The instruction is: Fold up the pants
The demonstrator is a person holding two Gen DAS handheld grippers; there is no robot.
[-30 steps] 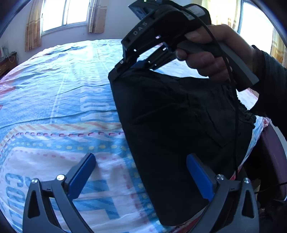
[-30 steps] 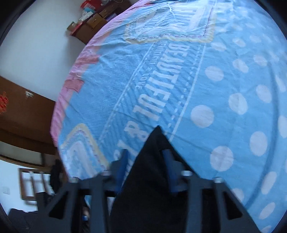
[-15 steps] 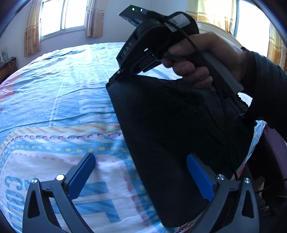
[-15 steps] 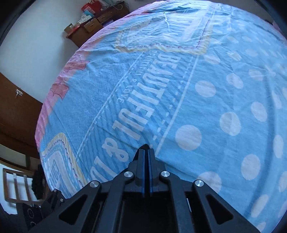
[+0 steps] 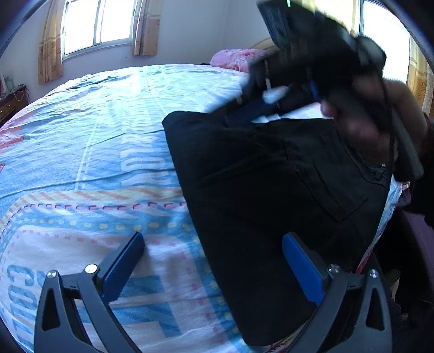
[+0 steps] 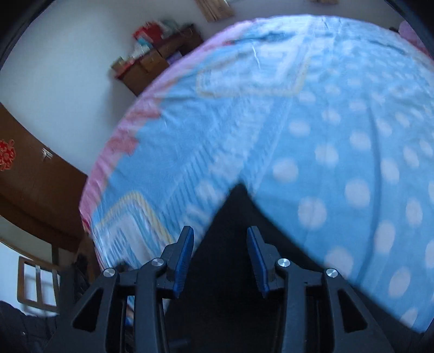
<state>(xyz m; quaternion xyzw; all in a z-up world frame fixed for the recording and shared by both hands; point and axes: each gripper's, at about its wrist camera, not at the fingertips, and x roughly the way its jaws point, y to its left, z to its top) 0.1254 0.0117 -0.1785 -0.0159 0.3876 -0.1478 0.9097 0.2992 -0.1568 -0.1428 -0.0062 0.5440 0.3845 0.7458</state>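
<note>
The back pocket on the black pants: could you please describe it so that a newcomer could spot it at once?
Start at the bed sheet, blue with pale lettering, and go to the black pants folded on its right side. The back pocket is a stitched patch near their right edge, the only outlined shape on the plain dark cloth.

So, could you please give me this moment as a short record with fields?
surface: bed sheet, blue with print
garment: black pants, folded, lying flat near the bed's edge, back pocket facing up
left gripper: open, one finger over the sheet, the other over the pants, gripping nothing
right gripper: jaws opening above the far corner of the pants, pads not pressing the cloth
background: window, pink pillow
</note>
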